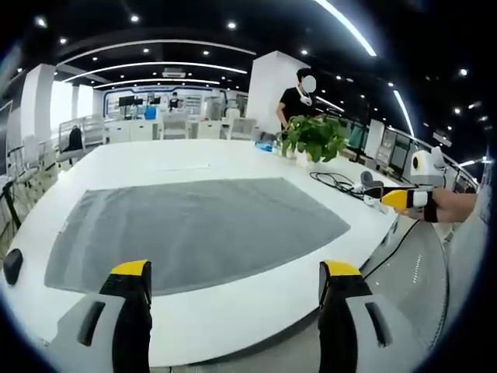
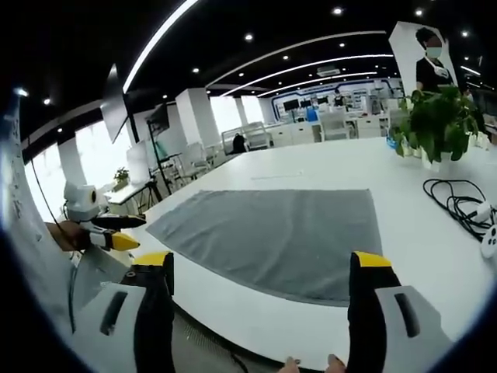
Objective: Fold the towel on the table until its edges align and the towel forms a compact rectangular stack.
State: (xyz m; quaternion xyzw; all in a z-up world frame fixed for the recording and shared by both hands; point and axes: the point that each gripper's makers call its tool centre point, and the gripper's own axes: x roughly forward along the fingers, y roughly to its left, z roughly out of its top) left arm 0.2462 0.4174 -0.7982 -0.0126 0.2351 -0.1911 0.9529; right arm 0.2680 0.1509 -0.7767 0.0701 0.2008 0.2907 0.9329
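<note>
A grey towel (image 1: 194, 229) lies flat and unfolded on the white table (image 1: 233, 315); the right gripper view has the same towel (image 2: 279, 237) spread out ahead. My left gripper (image 1: 233, 284) stands open at the near table edge, just short of the towel's near edge, with nothing between its yellow-tipped jaws. My right gripper (image 2: 264, 268) is open too, empty, at the table's near edge before the towel. The right gripper (image 1: 400, 198) enters the left gripper view from the right, off the table. The left gripper (image 2: 116, 233) appears at the left of the right gripper view.
A potted green plant (image 1: 314, 138) stands at the far right of the table, with a black cable (image 1: 334, 183) and a small white device beside it. A person (image 1: 299, 97) stands behind the plant. Chairs and desks line the far room.
</note>
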